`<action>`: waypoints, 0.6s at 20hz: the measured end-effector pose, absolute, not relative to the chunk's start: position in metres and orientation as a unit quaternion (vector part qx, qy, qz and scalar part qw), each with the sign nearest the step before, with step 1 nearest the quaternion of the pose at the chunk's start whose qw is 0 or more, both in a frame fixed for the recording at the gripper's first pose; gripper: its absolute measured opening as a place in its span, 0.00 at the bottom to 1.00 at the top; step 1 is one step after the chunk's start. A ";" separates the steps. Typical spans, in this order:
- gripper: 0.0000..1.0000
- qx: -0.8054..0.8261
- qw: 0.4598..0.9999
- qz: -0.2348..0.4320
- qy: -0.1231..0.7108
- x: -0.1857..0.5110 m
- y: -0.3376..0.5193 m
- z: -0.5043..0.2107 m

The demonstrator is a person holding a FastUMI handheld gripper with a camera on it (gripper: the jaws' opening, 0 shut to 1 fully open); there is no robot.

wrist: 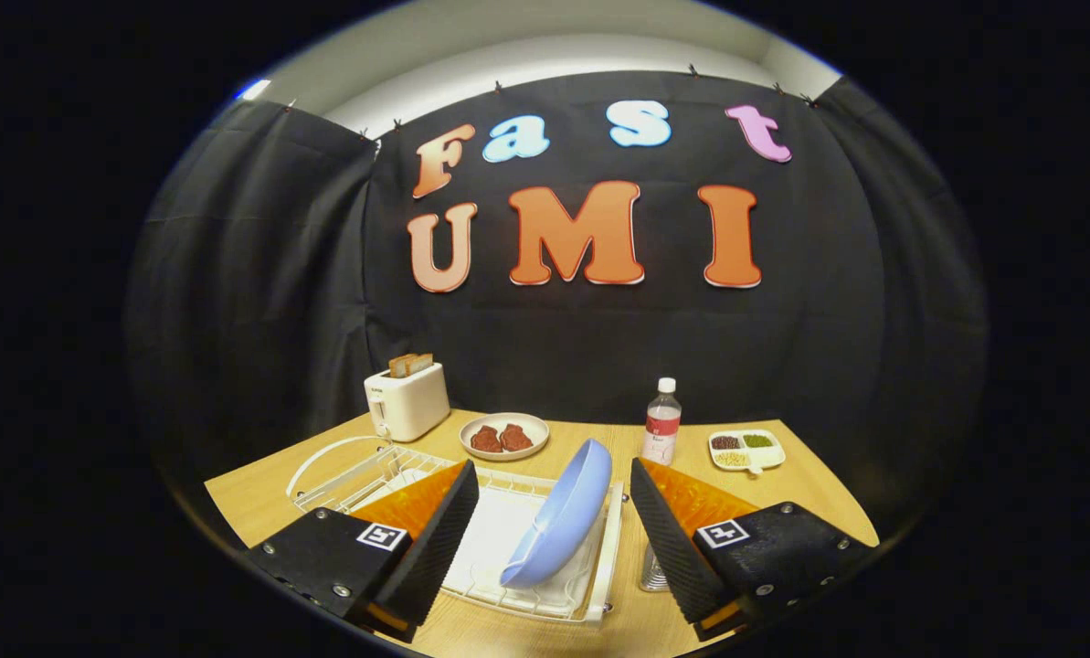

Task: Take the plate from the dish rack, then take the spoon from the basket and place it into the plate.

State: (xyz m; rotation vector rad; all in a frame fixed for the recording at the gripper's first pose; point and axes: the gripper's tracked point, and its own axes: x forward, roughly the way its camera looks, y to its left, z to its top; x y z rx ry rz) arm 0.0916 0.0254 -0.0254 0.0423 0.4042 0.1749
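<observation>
Presently the gripper [554,539] is spread wide, holding nothing, its black ribbed fingers [435,539] flanking the pale blue, smooth round plate [563,516]. That plate stands on edge, leaning, in the white wire dish rack [599,557] near the desk's front edge. It looks rigid, fairly light and slippery, perhaps plastic or glazed, so the raised upper rim seems the best place to pinch, squarely, lest it slide. A metal mesh basket [652,571] stands just beside the rack's right side; its contents cannot be made out. Toward the desk's far edge sit a white toaster [407,402] and a clear bottle [661,425].
</observation>
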 end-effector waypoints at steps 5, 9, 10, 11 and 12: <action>0.97 0.014 0.949 0.072 0.307 0.124 0.011 -0.049; 0.89 0.051 0.912 0.078 0.400 0.135 0.022 -0.082; 0.89 0.055 0.902 0.073 0.421 0.138 0.024 -0.091; 0.87 0.055 0.892 0.074 0.442 0.138 0.027 -0.101; 0.86 0.057 0.885 0.068 0.458 0.139 0.029 -0.108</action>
